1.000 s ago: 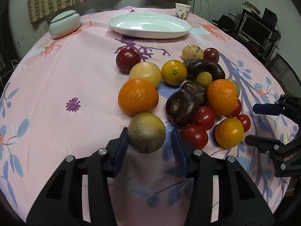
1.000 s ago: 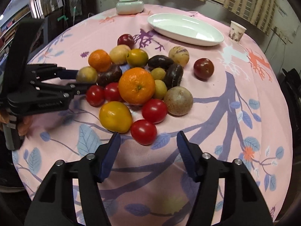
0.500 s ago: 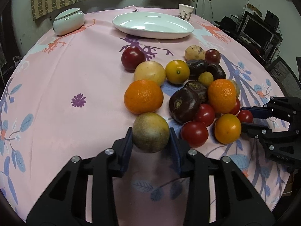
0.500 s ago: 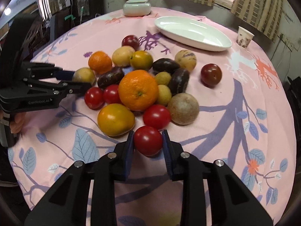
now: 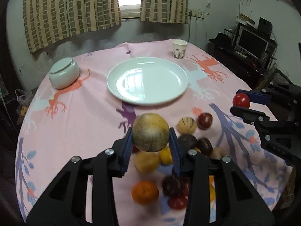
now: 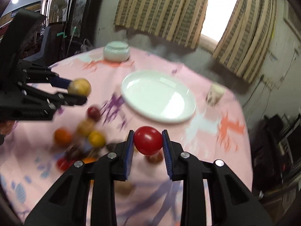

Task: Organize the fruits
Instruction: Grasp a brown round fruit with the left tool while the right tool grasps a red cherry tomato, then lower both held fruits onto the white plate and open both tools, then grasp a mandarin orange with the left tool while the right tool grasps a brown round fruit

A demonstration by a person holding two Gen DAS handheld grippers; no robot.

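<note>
My left gripper (image 5: 150, 141) is shut on a round brownish-green fruit (image 5: 150, 131) and holds it above the fruit pile. The same fruit (image 6: 79, 86) shows in the left gripper (image 6: 75, 92) at the left of the right wrist view. My right gripper (image 6: 148, 141) is shut on a red tomato (image 6: 148, 140), also lifted off the cloth; that tomato (image 5: 241, 100) shows at the right of the left wrist view. A white oval plate (image 5: 147, 80) lies beyond both, with nothing on it. Several fruits, among them an orange (image 5: 144, 192), stay on the pink cloth.
A lidded pale-green bowl (image 5: 64, 73) stands at the far left of the round table (image 5: 75, 122), a paper cup (image 5: 179, 48) at the far right. Curtains and a window lie behind; a monitor desk (image 5: 250, 45) is to the right.
Both grippers closed on their fruit, then lifted up and moved toward the plate. The brownish fruit and the red tomato have left the cloth.
</note>
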